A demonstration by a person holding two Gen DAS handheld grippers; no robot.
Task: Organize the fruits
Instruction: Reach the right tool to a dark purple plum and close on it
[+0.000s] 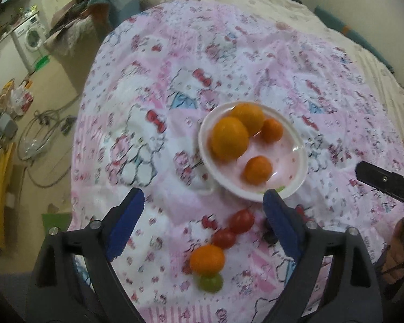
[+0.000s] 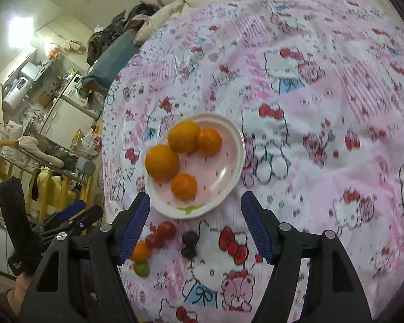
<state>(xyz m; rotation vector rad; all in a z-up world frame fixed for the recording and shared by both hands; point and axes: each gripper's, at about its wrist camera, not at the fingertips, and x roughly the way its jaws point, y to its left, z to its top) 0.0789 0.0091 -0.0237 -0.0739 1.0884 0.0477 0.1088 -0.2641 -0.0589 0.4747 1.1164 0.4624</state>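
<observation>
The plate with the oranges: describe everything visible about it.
The plate is round, shallow and glossy, white-rimmed with a pale pink centre dotted with small red marks and a green motif on its near rim. It lies flat on the Hello Kitty bedsheet. Four orange citrus fruits sit in it: two larger, two smaller. No hand-held gripper touches it.

The plate looks glossy and smooth, on a soft printed cloth sheet. At 6 o'clock, matt black plastic gripper arms carry ridged blue pads.
</observation>
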